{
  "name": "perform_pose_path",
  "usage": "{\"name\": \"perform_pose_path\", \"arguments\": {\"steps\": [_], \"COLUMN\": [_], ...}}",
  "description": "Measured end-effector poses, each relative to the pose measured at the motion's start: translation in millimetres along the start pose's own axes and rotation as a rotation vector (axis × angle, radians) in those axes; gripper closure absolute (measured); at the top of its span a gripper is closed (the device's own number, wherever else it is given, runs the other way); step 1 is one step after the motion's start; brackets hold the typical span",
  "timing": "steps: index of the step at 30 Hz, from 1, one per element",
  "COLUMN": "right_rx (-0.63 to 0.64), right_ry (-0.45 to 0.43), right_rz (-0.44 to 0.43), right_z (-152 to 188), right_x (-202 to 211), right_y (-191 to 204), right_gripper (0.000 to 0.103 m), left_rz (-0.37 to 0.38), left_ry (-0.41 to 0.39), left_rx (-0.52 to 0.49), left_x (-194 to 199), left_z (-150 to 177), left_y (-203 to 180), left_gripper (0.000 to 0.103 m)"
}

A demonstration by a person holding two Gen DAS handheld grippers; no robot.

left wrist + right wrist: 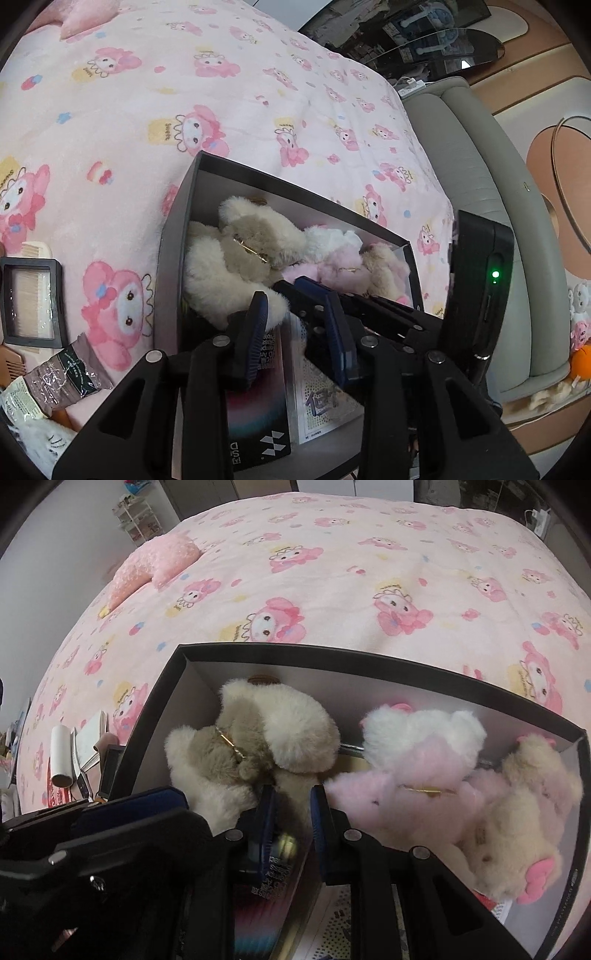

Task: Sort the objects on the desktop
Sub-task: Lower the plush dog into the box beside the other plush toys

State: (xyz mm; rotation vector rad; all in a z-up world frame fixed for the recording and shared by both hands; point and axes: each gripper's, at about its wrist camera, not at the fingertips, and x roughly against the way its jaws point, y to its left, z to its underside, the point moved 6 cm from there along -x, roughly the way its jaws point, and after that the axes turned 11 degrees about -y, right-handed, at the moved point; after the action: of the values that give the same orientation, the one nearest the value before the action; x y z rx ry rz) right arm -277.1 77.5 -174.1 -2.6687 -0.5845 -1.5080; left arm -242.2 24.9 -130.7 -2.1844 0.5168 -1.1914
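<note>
Right gripper (291, 834) pinching dark flat box (275, 878) edge, probably (blurry); stiff, light, slick. Left gripper (295, 325) narrow, empty, plush at 12 o'clock.

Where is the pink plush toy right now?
In the right wrist view, the pink plush toy lies inside the black box, between two beige plush toys.

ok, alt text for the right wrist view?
The right tool grips a slim dark printed box over an open black storage box holding beige and pink plush bears. The storage box sits on a pink cartoon-print blanket.
</note>
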Motion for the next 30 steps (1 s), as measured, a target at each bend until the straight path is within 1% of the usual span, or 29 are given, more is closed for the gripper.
{"name": "perform_pose_path", "arguments": {"steps": [2,3,6,8,9,10,12,13,15,16,18,19,21,23,25,28,30], "right_rx": [-0.002,-0.011,-0.048,-0.079,-0.080,-0.077,-0.070,-0.072,-0.085,-0.085,-0.089,-0.091,-0.089,-0.067,-0.046,-0.063,-0.077], "right_ry": [-0.013,-0.021,0.008,0.039,0.046,0.052,0.070,0.080,0.096,0.104,0.130,0.140,0.137,0.123,0.102,0.074,0.061], "right_rz": [0.040,0.039,0.003,-0.020,-0.021,-0.023,-0.039,-0.056,-0.101,-0.115,-0.126,-0.126,-0.098,-0.062,-0.037,-0.041,-0.046], "right_z": [3.7,6.9,19.1,23.7,24.7,25.6,29.5,30.7,32.7,34.1,35.2,34.7,30.1,25.7,23.2,21.3,18.5], "right_x": [19.1,29.6,43.5,41.4,39.1,36.3,30.1,25.9,15.8,10.6,-2.2,-7.7,-12.9,-13.6,-13.3,-10.3,-2.9], "right_y": [-6.7,-10.4,-17.8,-20.4,-20.5,-19.4,-16.2,-14.6,-10.8,-9.1,-6.4,-5.4,-5.0,-3.5,-1.6,-2.5,-3.7], "right_gripper": [0.087,0.087,0.086,0.086,0.086,0.086,0.087,0.087,0.087,0.087,0.087,0.087,0.088,0.089,0.089,0.089,0.089], "left_rz": [0.016,0.005,-0.051,-0.108,-0.123,-0.114,-0.051,-0.046,-0.093,-0.104,-0.081,-0.066,-0.072,-0.082,-0.060,-0.029,-0.003], "left_ry": [0.032,0.042,0.050,0.044,0.042,0.040,0.044,0.029,-0.033,-0.046,-0.033,-0.024,-0.018,-0.020,-0.020,-0.021,0.001], "left_rx": [0.005,-0.008,-0.079,-0.127,-0.138,-0.132,-0.083,-0.078,-0.094,-0.091,-0.059,-0.045,-0.034,-0.029,-0.012,-0.002,0.011], "left_x": [0.2,0.6,0.0,-3.1,-4.0,-4.7,-4.1,-1.5,5.9,7.2,5.2,3.4,1.1,1.3,0.6,1.5,3.4], "left_z": [3.6,6.1,13.5,16.3,16.7,17.1,16.5,14.5,6.9,4.6,5.2,6.4,8.5,7.7,6.7,5.7,5.5], "left_y": [-1.9,-3.3,-9.9,-12.8,-14.2,-15.6,-17.2,-17.5,-15.9,-14.3,-10.4,-8.5,-4.3,-2.3,-1.1,0.7,1.9], "left_gripper": [0.072,0.072,0.070,0.070,0.070,0.072,0.071,0.071,0.071,0.071,0.071,0.071,0.071,0.071,0.071,0.070,0.070]}}
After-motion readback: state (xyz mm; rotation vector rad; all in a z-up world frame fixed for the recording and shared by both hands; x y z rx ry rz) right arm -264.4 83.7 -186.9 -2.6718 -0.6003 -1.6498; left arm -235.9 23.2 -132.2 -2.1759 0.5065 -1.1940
